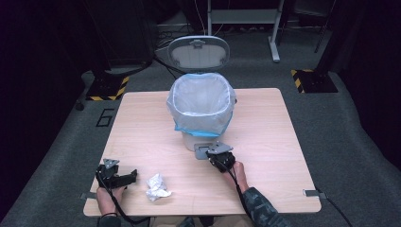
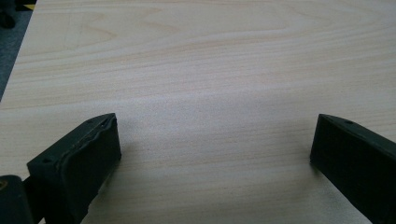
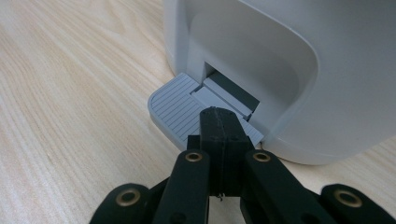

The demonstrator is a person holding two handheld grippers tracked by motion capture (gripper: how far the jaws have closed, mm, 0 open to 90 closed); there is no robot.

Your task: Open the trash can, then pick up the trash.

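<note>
A pale wooden worktop (image 1: 265,142) stands on grey carpet, with dark stands and a metal frame behind it. Toward the worktop's far middle sits a white pedal bin (image 1: 201,111) lined with a translucent bag edged in blue; its grey lid (image 1: 198,52) stands raised and upright behind the opening. At the bin's near base a ribbed grey pedal (image 3: 175,105) juts out onto the wood. The right gripper (image 1: 218,158), held in a hand (image 1: 239,175) coming from a dark patterned sleeve, lies at that pedal; in the right gripper view (image 3: 223,126) its two black jaws are pressed flat together with nothing between them, their tips resting on the pedal's ribbed top, just in front of the slot in the bin's shell. The left gripper (image 1: 132,176) lies low on the worktop near its front left corner, well apart from the bin, in the person's other hand (image 1: 108,198); in the left gripper view (image 2: 215,144) its jaws stand wide apart over bare wood, holding nothing. Just beside the left gripper's jaw tips, toward the middle of the front edge, lies a small crumpled ball of white paper (image 1: 157,187).
</note>
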